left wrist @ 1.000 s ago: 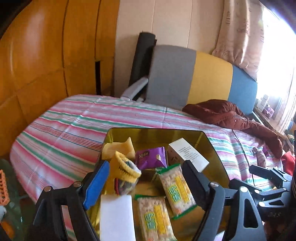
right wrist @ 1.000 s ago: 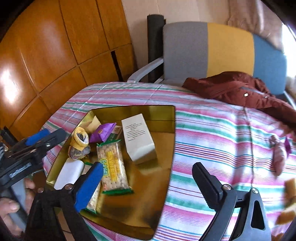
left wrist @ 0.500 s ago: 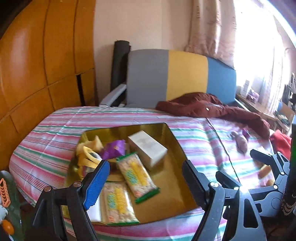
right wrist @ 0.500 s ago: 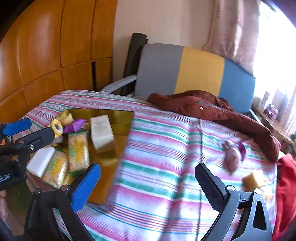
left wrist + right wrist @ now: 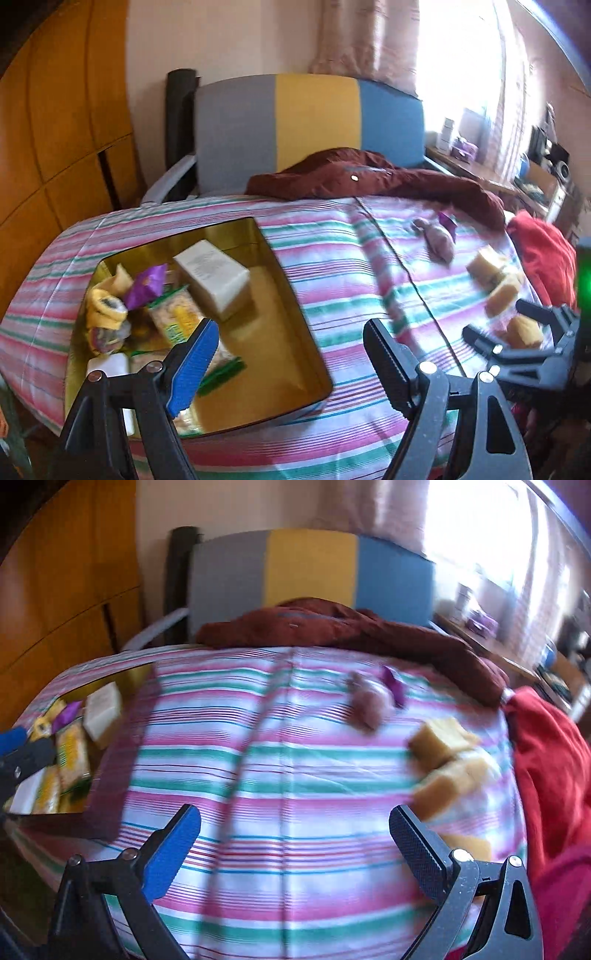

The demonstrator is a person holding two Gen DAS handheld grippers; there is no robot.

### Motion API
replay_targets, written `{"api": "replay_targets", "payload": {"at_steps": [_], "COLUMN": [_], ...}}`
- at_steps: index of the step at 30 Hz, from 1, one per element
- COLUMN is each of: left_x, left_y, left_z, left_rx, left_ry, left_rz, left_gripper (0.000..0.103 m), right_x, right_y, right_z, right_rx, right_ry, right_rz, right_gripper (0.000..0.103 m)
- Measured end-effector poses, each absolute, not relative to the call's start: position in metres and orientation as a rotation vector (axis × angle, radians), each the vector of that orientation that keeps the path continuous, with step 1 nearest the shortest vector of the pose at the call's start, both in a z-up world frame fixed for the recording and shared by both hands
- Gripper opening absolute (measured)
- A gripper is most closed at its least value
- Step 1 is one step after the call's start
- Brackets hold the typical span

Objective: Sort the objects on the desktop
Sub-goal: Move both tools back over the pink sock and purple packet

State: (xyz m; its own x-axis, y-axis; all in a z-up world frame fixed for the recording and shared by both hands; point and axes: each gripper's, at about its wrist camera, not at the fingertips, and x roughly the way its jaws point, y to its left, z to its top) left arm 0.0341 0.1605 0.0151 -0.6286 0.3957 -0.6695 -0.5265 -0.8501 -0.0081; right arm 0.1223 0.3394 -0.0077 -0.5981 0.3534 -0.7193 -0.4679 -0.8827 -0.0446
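Both views have swung right off the gold tray (image 5: 280,266); left gripper (image 5: 288,343) and right gripper (image 5: 295,830) gape wide, empty. White box (image 5: 212,278), cracker packs (image 5: 173,317) lie inside; yellow cakes (image 5: 441,744) wait on the striped worktop (image 5: 295,775).

Striped cloth-covered table (image 5: 332,258): gold tray (image 5: 280,266) left, maroon jacket (image 5: 369,177) far edge, yellow sponges (image 5: 443,753) right.

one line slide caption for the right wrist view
Open right gripper over the striped tablecloth, tan sponge-like blocks ahead, gold tray at far left.
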Motion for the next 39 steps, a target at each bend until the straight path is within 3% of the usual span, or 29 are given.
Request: {"api": "replay_targets", "payload": {"at_steps": [18,25,39], "left_x": [0.067,0.072,0.069], "left_y": [0.227,0.238,0.275], "left_z": [-0.017,-0.028,-0.047], "left_rx": [-0.957,-0.972,-0.979], "left_ry": [0.318,0.358,0.454], "left_rz": [2.111,2.078,2.048], "left_gripper": [0.084,0.084,0.084], "right_x": [0.222,0.248,0.187], "right_y": [0.451,0.482,0.504], "right_z": [0.017,0.013,0.024], "right_rx": [-1.029,-0.98,-0.98], "right_ry": [0.495,0.78,0.812], "right_rz": [2.123,2.104,2.262], "right_gripper": [0.103,0.103,0.103]}}
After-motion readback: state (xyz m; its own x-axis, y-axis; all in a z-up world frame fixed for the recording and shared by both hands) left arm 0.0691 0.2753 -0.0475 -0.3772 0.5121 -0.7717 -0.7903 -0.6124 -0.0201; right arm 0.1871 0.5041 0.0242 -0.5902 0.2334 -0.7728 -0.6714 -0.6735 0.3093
